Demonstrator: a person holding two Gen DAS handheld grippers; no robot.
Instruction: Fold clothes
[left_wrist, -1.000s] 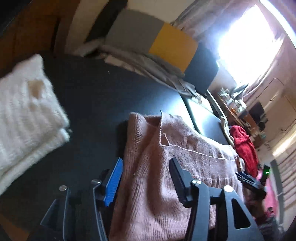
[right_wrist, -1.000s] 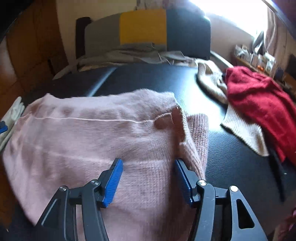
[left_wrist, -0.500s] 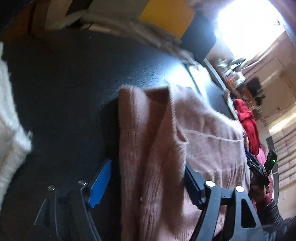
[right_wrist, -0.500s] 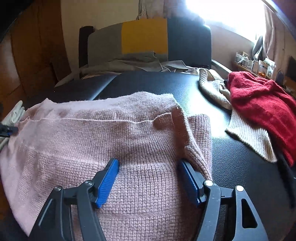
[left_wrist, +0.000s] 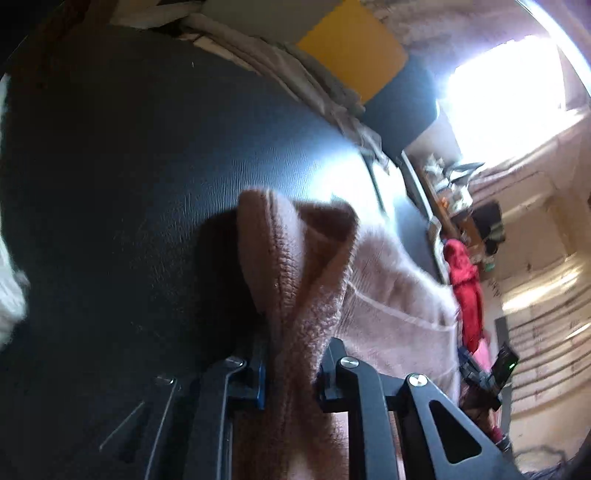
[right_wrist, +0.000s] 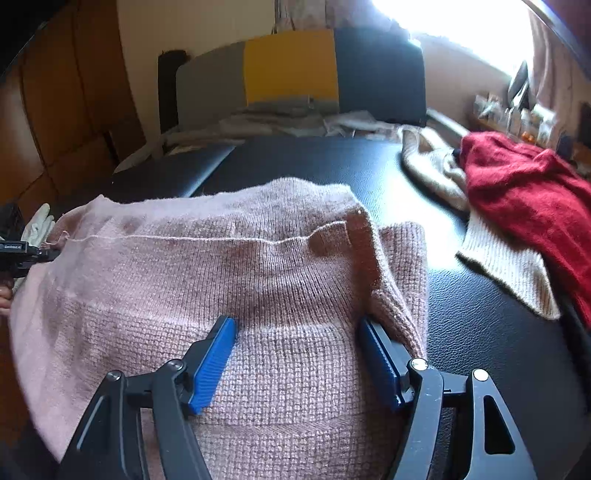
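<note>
A: Lying half-folded across the black surface (right_wrist: 480, 314), that pink sweater (right_wrist: 258, 280); bunching up at its left edge inside the left gripper (left_wrist: 291, 373), jaws having just been closing and now pinching the knit.

B: Hovering over the near right corner, the right gripper (right_wrist: 295, 354); jaws standing wide, having just been opening a little, gripping nothing.

A: Gripping stage, judging by this; next, probably closing on that corner, then lifting both sides evenly.

B: Beyond, lying well apart, a red sweater (right_wrist: 524, 192) over a cream knit (right_wrist: 509, 266); glaring behind, a window (right_wrist: 461, 26).
</note>
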